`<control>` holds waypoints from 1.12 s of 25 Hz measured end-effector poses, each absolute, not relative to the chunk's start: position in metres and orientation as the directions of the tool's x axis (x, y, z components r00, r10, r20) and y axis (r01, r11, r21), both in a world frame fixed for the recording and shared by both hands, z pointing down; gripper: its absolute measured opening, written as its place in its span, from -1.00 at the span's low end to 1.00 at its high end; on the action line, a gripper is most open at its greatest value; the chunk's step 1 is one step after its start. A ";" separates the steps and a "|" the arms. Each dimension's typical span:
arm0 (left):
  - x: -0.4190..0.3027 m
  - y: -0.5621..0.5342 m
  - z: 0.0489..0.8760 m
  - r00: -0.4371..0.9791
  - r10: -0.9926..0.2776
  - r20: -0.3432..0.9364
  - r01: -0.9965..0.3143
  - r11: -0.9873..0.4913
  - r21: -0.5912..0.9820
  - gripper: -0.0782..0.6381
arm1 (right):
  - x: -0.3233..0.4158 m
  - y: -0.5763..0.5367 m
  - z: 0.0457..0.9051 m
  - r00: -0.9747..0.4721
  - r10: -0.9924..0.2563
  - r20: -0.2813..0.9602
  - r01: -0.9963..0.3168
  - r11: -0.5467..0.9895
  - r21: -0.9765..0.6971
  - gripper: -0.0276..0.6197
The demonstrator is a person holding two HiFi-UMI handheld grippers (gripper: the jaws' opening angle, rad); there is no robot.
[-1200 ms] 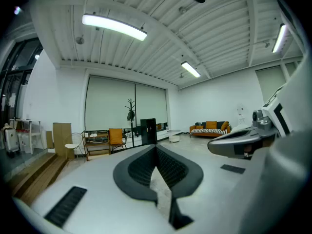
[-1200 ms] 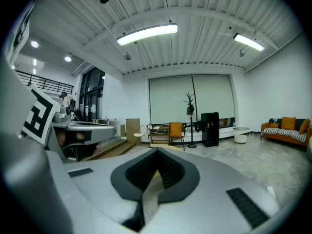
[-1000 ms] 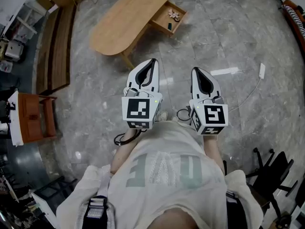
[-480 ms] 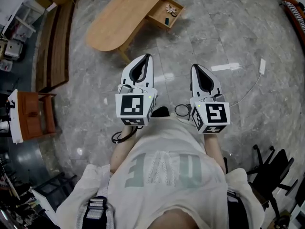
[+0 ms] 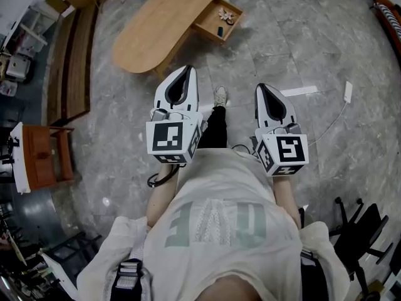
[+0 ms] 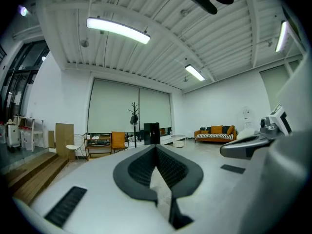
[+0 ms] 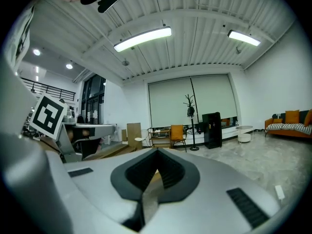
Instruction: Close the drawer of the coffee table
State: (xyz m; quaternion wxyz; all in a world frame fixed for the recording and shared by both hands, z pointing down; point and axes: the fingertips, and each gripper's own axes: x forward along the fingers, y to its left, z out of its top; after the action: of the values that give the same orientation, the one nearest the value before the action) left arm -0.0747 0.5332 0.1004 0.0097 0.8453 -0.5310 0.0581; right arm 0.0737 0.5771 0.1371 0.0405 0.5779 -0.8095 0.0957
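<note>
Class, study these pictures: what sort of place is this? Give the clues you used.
Probably a large indoor hall set up like a living room: a wooden coffee table with an open drawer on a stone-tiled floor, an orange sofa, strip lights overhead.

The head view looks steeply down on the floor (image 5: 282,49) from high up; both gripper views face level across the room, sharing the coat stand (image 6: 133,113)

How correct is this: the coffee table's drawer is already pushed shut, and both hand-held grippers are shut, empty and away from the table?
The drawer is not shut: the head view shows it pulled out of the coffee table. The rest holds: the left hand-held gripper and the right hand-held gripper are shut, empty and away from the table.
</note>
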 end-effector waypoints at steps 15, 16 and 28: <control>-0.068 0.248 0.091 0.471 -0.879 0.072 -0.880 -0.474 -0.035 -0.76 | 0.075 0.291 0.127 -0.289 -0.942 0.172 -0.957 0.283 -0.062 -0.90; -0.069 0.223 0.087 0.476 -0.877 0.067 -0.877 -0.479 -0.040 -0.76 | 0.073 0.266 0.123 -0.286 -0.943 0.169 -0.958 0.280 -0.060 -0.90; -0.080 0.004 0.059 0.489 -0.871 0.043 -0.869 -0.491 -0.057 -0.76 | 0.064 0.048 0.098 -0.252 -0.954 0.160 -0.968 0.250 -0.031 -0.90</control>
State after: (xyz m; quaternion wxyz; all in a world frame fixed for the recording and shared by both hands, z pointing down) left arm -0.0799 0.0038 0.0586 -0.0135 0.8628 -0.5044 0.0330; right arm 0.0645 0.0478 0.0983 0.0540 0.6092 -0.7888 0.0616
